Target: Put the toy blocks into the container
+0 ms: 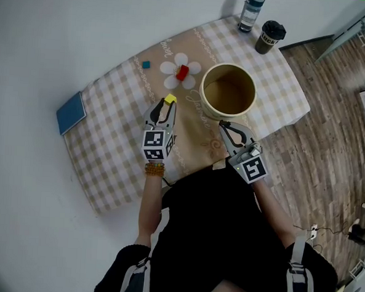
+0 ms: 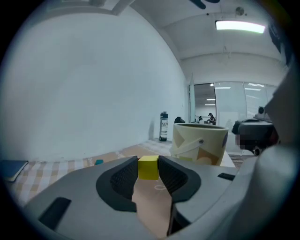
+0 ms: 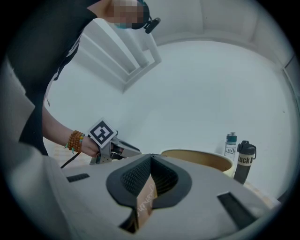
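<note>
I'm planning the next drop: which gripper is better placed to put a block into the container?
Left: the left gripper clamps the yellow block beside the container; the right gripper is shut, empty.

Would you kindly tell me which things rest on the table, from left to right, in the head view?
blue book → teal block → red block → container → dark cup

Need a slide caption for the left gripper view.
Left gripper clamps a yellow block; beige container ahead at right.
</note>
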Tool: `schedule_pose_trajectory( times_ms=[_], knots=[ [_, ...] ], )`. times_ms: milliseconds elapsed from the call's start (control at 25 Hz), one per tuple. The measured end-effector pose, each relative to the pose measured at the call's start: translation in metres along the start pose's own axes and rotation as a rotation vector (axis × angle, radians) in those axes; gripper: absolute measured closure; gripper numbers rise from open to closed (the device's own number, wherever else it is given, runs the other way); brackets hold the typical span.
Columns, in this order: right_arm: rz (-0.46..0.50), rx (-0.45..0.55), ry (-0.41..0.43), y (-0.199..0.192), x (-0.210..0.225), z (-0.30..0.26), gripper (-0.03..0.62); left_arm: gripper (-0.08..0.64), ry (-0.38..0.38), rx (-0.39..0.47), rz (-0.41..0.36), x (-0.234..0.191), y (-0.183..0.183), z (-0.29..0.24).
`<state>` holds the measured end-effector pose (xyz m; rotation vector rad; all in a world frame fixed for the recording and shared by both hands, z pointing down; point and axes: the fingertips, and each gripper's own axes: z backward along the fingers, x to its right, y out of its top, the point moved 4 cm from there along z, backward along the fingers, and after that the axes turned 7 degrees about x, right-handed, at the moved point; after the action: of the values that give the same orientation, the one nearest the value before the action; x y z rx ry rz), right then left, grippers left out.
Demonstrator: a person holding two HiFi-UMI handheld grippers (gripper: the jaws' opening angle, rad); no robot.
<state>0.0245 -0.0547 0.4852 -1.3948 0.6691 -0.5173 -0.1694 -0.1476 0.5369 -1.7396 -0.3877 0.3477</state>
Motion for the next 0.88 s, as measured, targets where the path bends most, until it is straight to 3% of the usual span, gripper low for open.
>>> schedule_pose_trajectory(
  times_ms=[320, 440, 680, 880],
  knots=[
    [-0.005, -0.011, -0.019, -0.002, 0.004, 0.011, 0.594, 0.433, -0.117, 0.184, -0.031, 0.06, 0.065, 0.017],
    [-0.002, -0.023, -0.025, -0.006, 0.006, 0.015, 0.594, 0.437, -0.153, 0.191, -0.045, 0.075, 0.064, 0.018],
    [0.002, -0.015, -0.027, -0.007, 0.005, 0.02, 0.594, 0.436, -0.159, 0.166, -0.049, 0.078, 0.057, 0.017],
    [0.011, -0.012, -0.035, -0.007, 0.005, 0.026, 0.594, 0.436, -0.156, 0.199, -0.06, 0.081, 0.071, 0.021]
  ],
)
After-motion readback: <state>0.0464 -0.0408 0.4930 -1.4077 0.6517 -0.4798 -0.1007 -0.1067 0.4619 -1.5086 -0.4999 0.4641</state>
